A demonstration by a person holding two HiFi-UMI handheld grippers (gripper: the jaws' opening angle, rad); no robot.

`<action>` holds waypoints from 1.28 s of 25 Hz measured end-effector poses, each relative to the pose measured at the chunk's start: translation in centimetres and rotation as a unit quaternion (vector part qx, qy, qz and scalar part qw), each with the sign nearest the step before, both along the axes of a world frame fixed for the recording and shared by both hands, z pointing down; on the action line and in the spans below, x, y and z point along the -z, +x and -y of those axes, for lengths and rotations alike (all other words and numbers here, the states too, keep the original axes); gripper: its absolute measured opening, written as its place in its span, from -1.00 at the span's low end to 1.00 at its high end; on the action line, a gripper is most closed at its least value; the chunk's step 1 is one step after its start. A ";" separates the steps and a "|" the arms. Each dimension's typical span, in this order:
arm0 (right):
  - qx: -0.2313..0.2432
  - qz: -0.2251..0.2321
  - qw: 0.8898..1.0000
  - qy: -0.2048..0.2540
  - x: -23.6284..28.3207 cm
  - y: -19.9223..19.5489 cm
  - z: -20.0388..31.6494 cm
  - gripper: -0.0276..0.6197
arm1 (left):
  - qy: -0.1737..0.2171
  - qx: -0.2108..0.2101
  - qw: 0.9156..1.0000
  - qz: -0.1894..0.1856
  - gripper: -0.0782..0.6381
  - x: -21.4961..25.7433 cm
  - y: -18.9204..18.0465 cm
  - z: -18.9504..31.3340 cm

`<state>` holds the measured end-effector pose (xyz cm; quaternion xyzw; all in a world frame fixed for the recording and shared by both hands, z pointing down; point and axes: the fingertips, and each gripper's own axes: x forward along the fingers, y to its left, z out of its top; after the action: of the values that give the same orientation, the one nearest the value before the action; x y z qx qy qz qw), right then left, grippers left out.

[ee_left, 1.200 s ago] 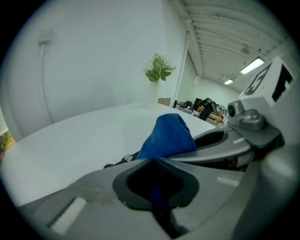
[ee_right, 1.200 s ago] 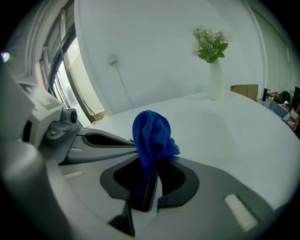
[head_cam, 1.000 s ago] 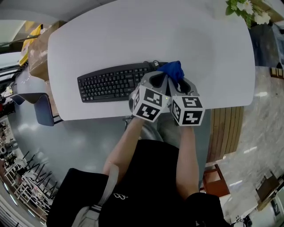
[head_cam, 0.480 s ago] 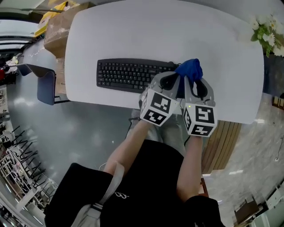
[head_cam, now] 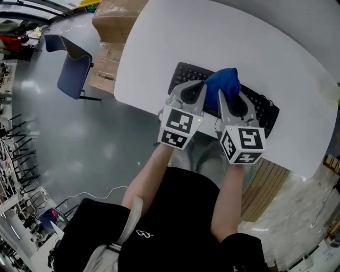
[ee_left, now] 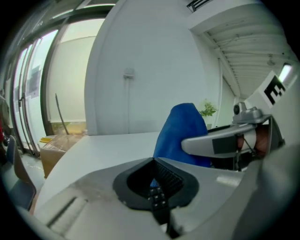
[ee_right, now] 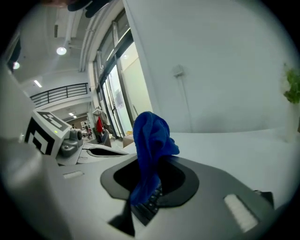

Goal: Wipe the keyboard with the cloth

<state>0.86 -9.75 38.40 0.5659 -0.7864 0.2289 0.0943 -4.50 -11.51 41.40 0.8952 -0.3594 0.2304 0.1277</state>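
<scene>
The black keyboard (head_cam: 265, 110) lies slantwise on the white table (head_cam: 175, 37); only its two ends show past the grippers. My right gripper (head_cam: 232, 94) is shut on the blue cloth (head_cam: 223, 84), which bunches up above the keyboard's middle. In the right gripper view the cloth (ee_right: 150, 140) hangs from the jaws of my right gripper (ee_right: 147, 185) down onto the keys (ee_right: 150, 208). My left gripper (head_cam: 191, 91) sits close beside it on the left, shut and holding nothing. In the left gripper view, my left gripper (ee_left: 157, 180) has keys (ee_left: 157, 196) below it and the cloth (ee_left: 180, 131) beside it.
Cardboard boxes (head_cam: 114, 16) and a blue chair (head_cam: 69, 58) stand on the grey floor left of the table. The table's near edge (head_cam: 141, 103) runs just in front of the grippers. A potted plant (ee_left: 207, 110) stands far off on the table.
Both grippers have moved left along the keyboard with the cloth, from its right end to about its middle. The head view has swung, so the keyboard now lies slantwise.
</scene>
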 end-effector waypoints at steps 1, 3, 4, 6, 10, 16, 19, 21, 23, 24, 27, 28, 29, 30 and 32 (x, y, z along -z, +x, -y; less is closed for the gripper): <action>0.013 0.004 1.000 -0.003 -0.2 -2.0 0.5 -0.63 | 0.000 0.008 1.000 0.002 -0.79 0.0 -1.9 0.4; 0.038 0.005 0.999 -0.012 -0.6 -5.7 1.3 -0.63 | -0.001 0.023 1.000 0.007 -0.79 -0.2 -5.3 1.1; 0.050 0.005 0.999 -0.017 -0.9 -7.4 1.6 -0.63 | -0.003 0.031 0.999 0.008 -0.79 -0.3 -6.9 1.3; 0.077 0.007 0.997 -0.030 -1.5 -10.7 1.8 -0.63 | -0.007 0.045 0.999 0.012 -0.79 -0.6 -9.8 1.5; 0.119 0.015 0.990 -0.071 -4.2 -16.1 1.3 -0.63 | -0.034 0.061 0.997 0.020 -0.79 -3.0 -14.3 1.0; 0.126 0.018 0.984 -0.128 -8.5 -18.4 -0.2 -0.63 | -0.083 0.054 0.994 0.034 -0.79 -7.4 -15.9 -0.9; 0.116 0.012 0.983 -0.142 -10.2 -18.0 -0.6 -0.63 | -0.098 0.046 0.993 0.039 -0.79 -9.0 -15.4 -1.3; 0.108 0.013 0.983 -0.148 -11.1 -17.6 -1.0 -0.63 | -0.104 0.039 0.993 0.044 -0.79 -9.8 -14.8 -1.7; 0.100 0.014 0.983 -0.155 -11.7 -17.1 -1.3 -0.63 | -0.108 0.030 0.993 0.048 -0.79 -10.3 -14.3 -2.0; 0.096 0.016 0.983 -0.158 -11.9 -16.9 -1.3 -0.63 | -0.109 0.026 0.992 0.050 -0.79 -10.5 -14.0 -2.0; 0.084 0.020 0.983 -0.164 -12.6 -16.4 -1.1 -0.63 | -0.110 0.017 0.992 0.055 -0.79 -10.9 -13.6 -1.8; 0.080 0.021 0.983 -0.165 -12.8 -16.2 -1.0 -0.63 | -0.111 0.014 0.992 0.057 -0.79 -11.1 -13.3 -1.8; 0.076 0.022 0.983 -0.166 -12.8 -16.0 -1.0 -0.63 | -0.112 0.013 0.992 0.060 -0.79 -11.2 -13.1 -1.8; 0.072 0.023 0.983 -0.167 -12.9 -15.7 -1.1 -0.63 | -0.113 0.011 0.991 0.064 -0.79 -11.3 -12.9 -1.9; 0.067 0.024 0.983 -0.169 -13.0 -15.4 -1.2 -0.63 | -0.114 0.007 0.991 0.069 -0.79 -11.5 -12.5 -2.0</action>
<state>-14.51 -8.59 51.38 0.4819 -0.7748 0.3652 0.1844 -17.01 -9.50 52.90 0.8540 -0.3452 0.3306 0.2056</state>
